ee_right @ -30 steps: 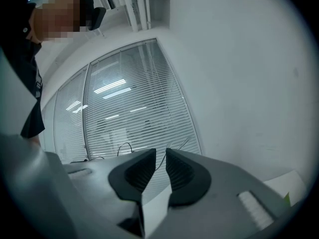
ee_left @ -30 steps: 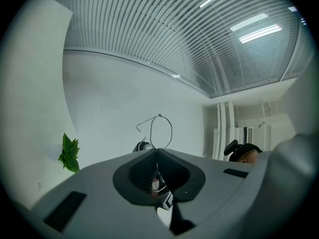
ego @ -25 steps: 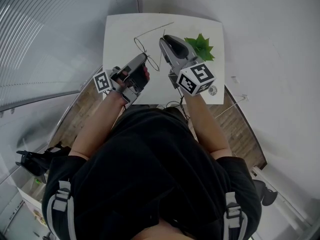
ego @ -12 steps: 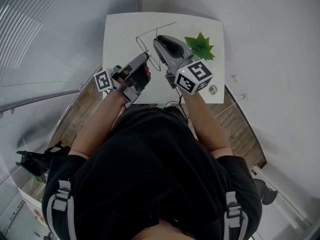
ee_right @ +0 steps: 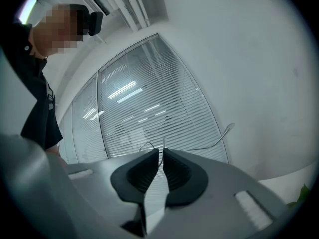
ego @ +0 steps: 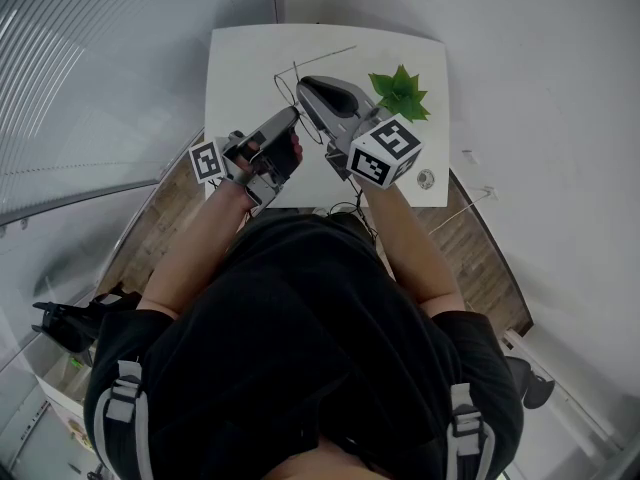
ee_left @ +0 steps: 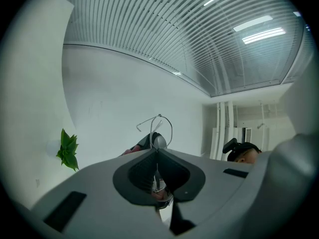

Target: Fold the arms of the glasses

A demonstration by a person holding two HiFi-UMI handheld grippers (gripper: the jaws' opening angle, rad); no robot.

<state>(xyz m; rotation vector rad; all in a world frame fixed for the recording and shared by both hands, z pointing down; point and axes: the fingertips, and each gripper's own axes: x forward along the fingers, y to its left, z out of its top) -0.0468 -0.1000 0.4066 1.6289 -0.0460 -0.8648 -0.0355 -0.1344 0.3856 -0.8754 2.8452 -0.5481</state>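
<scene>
The person's torso (ego: pixel 300 328) hides part of the table's (ego: pixel 230 58) near edge, the left gripper's (ee_left: pixel 157 151) jaws cover the glasses' (ee_left: pixel 160 127) lower part, and a round thing (ego: pixel 426 179) on the table is too small to tell.

plant (ego: pixel 402 93): on the table (ego: pixel 230 68), right side (near its edge)
glasses (ee_left: pixel 163 129): above the table, left of the plant

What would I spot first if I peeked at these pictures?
The thin wire glasses, held over the white table and pinched in the left gripper. The right gripper comes in beside it, its jaws closing with a wire of the glasses between them. A spiky green plant sits on the table's right side.
</scene>
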